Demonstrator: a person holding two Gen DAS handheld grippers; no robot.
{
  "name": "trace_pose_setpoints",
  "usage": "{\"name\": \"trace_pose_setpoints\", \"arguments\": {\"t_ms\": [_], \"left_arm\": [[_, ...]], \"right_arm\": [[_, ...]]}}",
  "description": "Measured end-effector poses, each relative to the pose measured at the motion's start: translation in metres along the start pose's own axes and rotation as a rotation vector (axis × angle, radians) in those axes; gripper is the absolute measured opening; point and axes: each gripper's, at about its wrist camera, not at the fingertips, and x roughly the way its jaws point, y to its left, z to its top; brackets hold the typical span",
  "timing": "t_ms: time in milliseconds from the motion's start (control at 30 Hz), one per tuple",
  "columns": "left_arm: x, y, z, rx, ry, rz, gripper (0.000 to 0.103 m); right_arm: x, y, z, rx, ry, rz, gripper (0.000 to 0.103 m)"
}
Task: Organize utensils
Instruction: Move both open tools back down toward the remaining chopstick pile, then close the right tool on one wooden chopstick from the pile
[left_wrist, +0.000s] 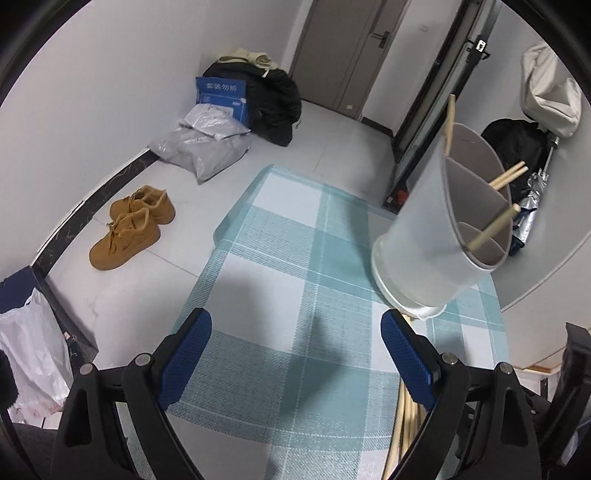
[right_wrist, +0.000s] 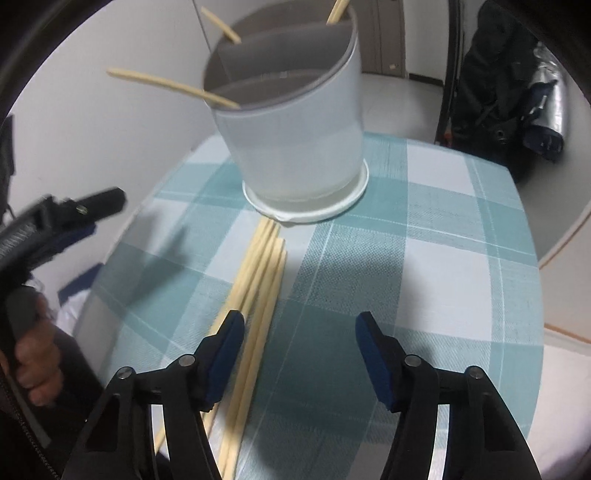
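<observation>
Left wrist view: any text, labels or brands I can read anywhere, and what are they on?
Blue box on the floor by the wall: white Chinese characters along its top, too blurred to read with confidence; the smaller print below is illegible.
Tan shoes: a side logo, too small to make out.
Right wrist view: no text.

A pale, translucent utensil holder (right_wrist: 299, 147) with grey inner dividers stands upright on the far part of the checked table (right_wrist: 443, 258), a few wooden chopsticks (right_wrist: 173, 86) leaning out of its compartments, while a bundle of loose chopsticks (right_wrist: 258, 280) lies flat, running from its base toward the near edge.
</observation>
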Motion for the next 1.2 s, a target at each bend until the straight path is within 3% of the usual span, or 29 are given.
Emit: {"name": "trace_pose_setpoints", "arguments": {"t_ms": [200, 433, 700, 833, 900, 1033, 1200], "left_arm": [[0.002, -0.006, -0.001, 0.045, -0.003, 0.033, 0.09], [0.002, -0.001, 0.003, 0.023, 0.012, 0.031, 0.09], [0.002, 0.0, 0.003, 0.024, 0.01, 0.053, 0.09], [0.007, 0.001, 0.004, 0.03, 0.037, 0.029, 0.09], [0.009, 0.0, 0.003, 0.046, 0.047, 0.026, 0.09], [0.009, -0.009, -0.003, 0.096, 0.064, 0.021, 0.09], [0.006, -0.023, -0.015, 0.175, 0.12, -0.031, 0.09]], "right_arm": [[0.012, 0.013, 0.003, -0.081, 0.05, -0.049, 0.042], [0.011, 0.012, 0.003, -0.066, 0.075, -0.071, 0.036], [0.026, 0.032, 0.021, -0.145, 0.092, -0.127, 0.024], [0.036, 0.036, 0.038, -0.159, 0.094, -0.123, 0.017], [0.041, 0.034, 0.047, -0.152, 0.09, -0.096, 0.006], [0.04, 0.022, 0.053, -0.101, 0.08, -0.052, 0.003], [0.012, -0.005, 0.053, 0.022, -0.009, -0.001, 0.003]]}}
